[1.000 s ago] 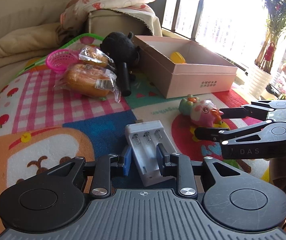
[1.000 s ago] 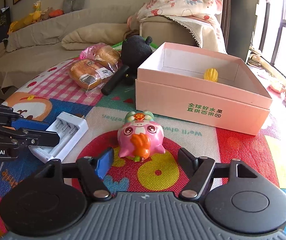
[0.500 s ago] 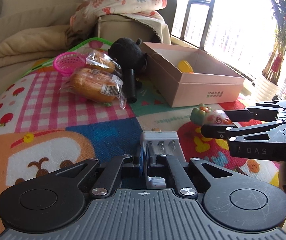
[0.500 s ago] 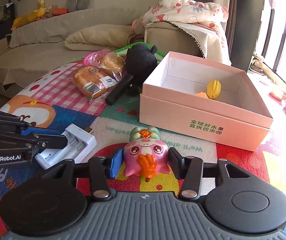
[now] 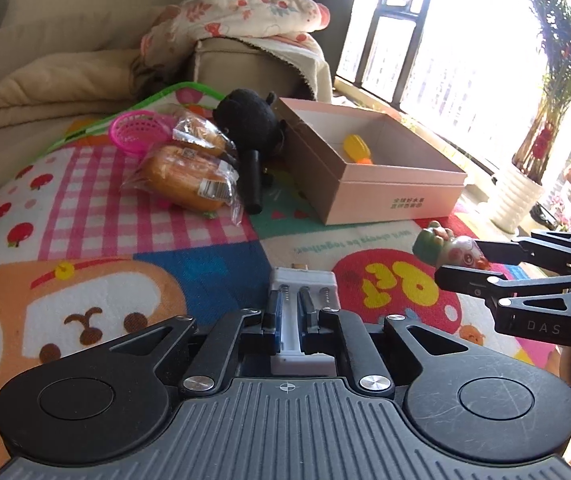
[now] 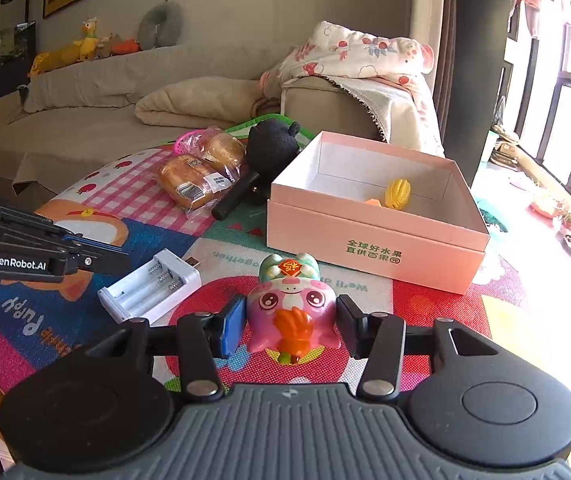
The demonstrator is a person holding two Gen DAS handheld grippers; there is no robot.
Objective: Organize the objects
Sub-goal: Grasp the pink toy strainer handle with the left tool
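Pink pig toy (image 6: 291,312) clamped between the right gripper (image 6: 290,322) pads, raised just off the play mat (image 6: 365,364), near the open pink box (image 6: 373,236) holding a yellow toy (image 6: 397,194). White battery charger (image 5: 302,312) pinched on its inner rib by the left gripper (image 5: 290,320), fully closed, resting on the mat. Risks, as judged: rounded glossy pig squirting out if tilted; charger twisting free from so narrow a hold, or the grippers colliding near the box
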